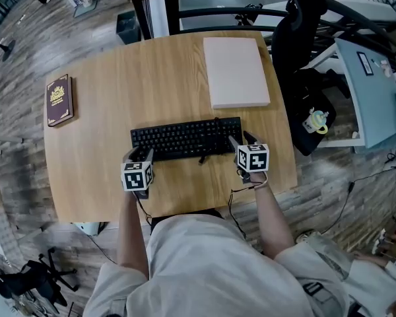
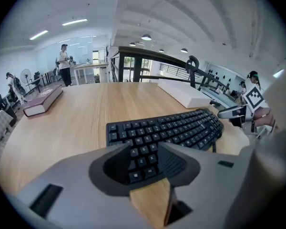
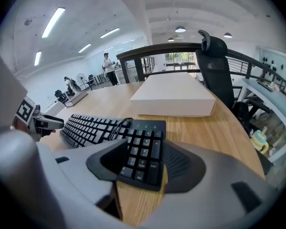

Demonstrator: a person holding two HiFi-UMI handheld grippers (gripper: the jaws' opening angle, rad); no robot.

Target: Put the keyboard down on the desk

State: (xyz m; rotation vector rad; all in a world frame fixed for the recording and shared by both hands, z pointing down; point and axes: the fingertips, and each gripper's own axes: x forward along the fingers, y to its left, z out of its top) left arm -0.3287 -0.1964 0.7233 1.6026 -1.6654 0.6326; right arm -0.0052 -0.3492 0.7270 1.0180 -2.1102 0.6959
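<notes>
A black keyboard (image 1: 185, 138) lies across the near middle of the wooden desk (image 1: 152, 78). My left gripper (image 1: 140, 154) is at its left end, my right gripper (image 1: 243, 140) at its right end. In the left gripper view the keyboard's (image 2: 171, 130) near left corner sits between the jaws of the left gripper (image 2: 145, 163), which close on it. Seen from the right gripper view, the number-pad end (image 3: 143, 149) is clamped between the jaws of the right gripper (image 3: 140, 163), and that corner looks slightly raised off the wood. The keyboard's cable trails from its front edge.
A flat white box (image 1: 235, 71) lies at the desk's far right, behind the keyboard. A dark red book (image 1: 59, 100) rests near the left edge. A black office chair (image 1: 297, 25) stands beyond the right side. People stand far back in the room.
</notes>
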